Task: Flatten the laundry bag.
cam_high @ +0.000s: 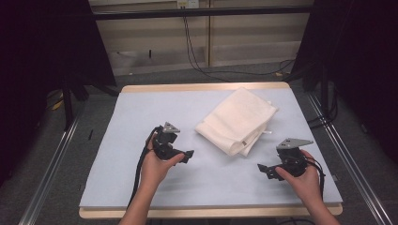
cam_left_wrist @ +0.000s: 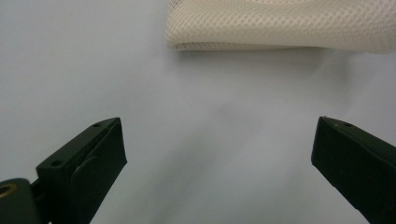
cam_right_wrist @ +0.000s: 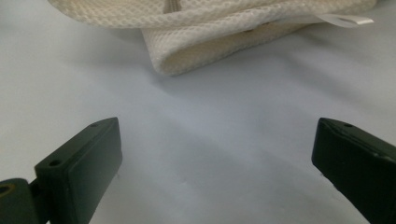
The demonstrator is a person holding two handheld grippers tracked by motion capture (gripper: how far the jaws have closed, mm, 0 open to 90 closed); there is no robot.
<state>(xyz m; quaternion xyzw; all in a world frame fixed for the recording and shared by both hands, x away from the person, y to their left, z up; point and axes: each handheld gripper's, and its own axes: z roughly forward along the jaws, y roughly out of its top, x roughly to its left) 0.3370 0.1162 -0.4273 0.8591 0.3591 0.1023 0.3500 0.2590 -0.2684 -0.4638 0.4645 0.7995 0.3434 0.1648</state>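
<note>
A folded cream mesh cloth point(cam_high: 237, 121) lies on the pale blue table mat point(cam_high: 141, 112), right of centre. My left gripper point(cam_high: 187, 154) is held just left of the cloth, pointing right toward it, jaws wide apart and empty. In the left gripper view the cloth's folded edge point(cam_left_wrist: 280, 28) lies beyond the left gripper point(cam_left_wrist: 218, 149). My right gripper point(cam_high: 263, 169) sits near the front right, pointing left, a short way below the cloth. In the right gripper view the cloth point(cam_right_wrist: 210, 32) with its white tag point(cam_right_wrist: 348, 19) lies ahead of the open right gripper point(cam_right_wrist: 217, 149).
The mat covers a wooden table point(cam_high: 206, 86) with its edge showing at the back and front. Metal rails point(cam_high: 51, 164) run along both sides on the floor. Black cables point(cam_high: 197, 61) hang behind the table. Bare mat stretches left and in front of the cloth.
</note>
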